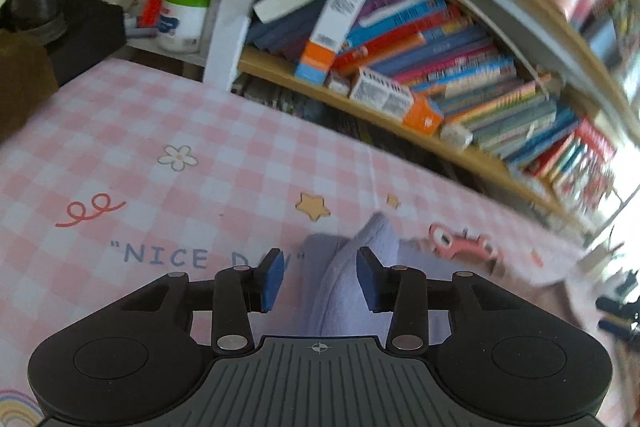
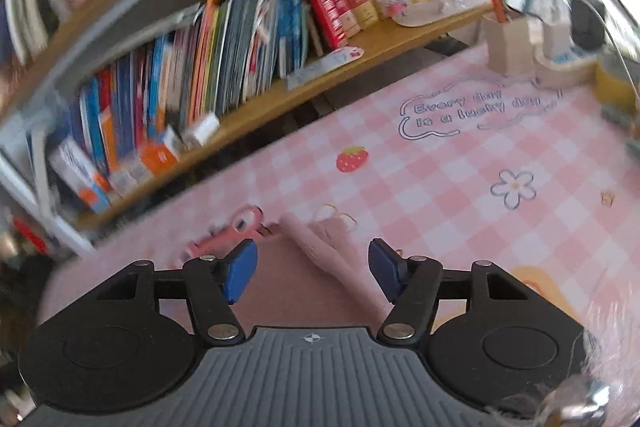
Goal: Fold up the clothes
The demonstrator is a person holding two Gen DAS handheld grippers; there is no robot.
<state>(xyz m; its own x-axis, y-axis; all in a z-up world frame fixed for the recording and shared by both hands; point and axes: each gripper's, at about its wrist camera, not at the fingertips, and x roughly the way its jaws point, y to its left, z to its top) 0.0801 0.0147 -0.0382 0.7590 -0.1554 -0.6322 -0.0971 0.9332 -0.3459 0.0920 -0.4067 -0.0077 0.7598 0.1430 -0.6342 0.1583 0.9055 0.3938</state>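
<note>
My left hand-held gripper (image 1: 320,277) jaws apart, lilac garment (image 1: 344,291) bunched between, low centre. Right hand-held gripper (image 2: 313,269) agape over pink garment (image 2: 320,259) fold on tabletop (image 2: 460,195). Fold stage unclear; closing needs fabric seated between pads.

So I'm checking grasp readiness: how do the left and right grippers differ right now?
The left gripper straddles a lavender fold, which rises between its fingers; the right gripper has a pink ribbed edge between its fingers. The left's gap looks narrower than the right's. Both are open, gripping nothing, over the pink checked cloth.
</note>
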